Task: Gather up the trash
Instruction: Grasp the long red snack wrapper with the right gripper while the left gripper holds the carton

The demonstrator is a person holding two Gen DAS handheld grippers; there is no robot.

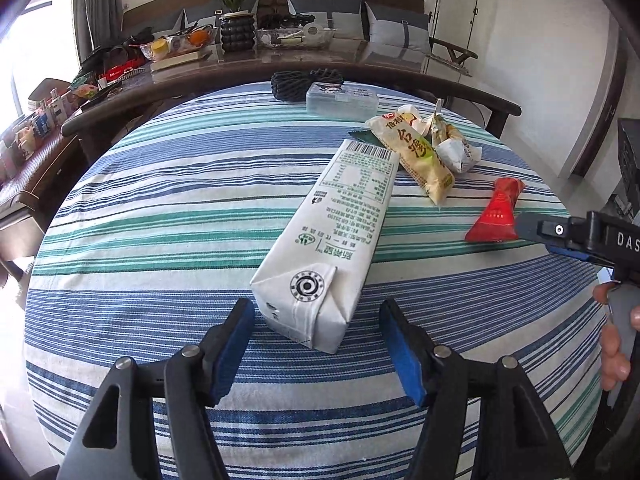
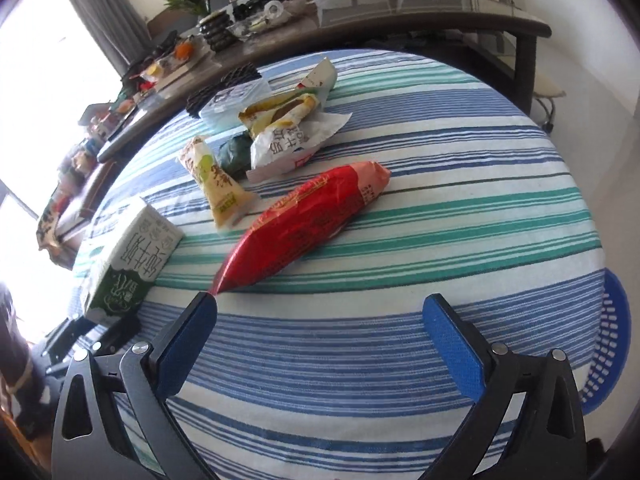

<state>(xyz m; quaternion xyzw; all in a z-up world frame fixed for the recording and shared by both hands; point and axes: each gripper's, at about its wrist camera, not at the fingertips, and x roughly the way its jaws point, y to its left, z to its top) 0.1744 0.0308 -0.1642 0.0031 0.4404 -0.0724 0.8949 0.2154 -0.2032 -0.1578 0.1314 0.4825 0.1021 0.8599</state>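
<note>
A white milk carton lies flat on the striped tablecloth; my left gripper is open, its blue pads on either side of the carton's near end, not touching. A red wrapper lies in front of my right gripper, which is open with the wrapper's near tip by its left pad. The carton shows at the left of the right wrist view. A yellow snack wrapper, a white crumpled wrapper and other wrappers lie further back. The red wrapper and right gripper show in the left wrist view.
A blue plastic basket stands beside the table at the right. A clear plastic box and a dark knitted item lie at the table's far edge. Behind is a long dark table with clutter and a plant.
</note>
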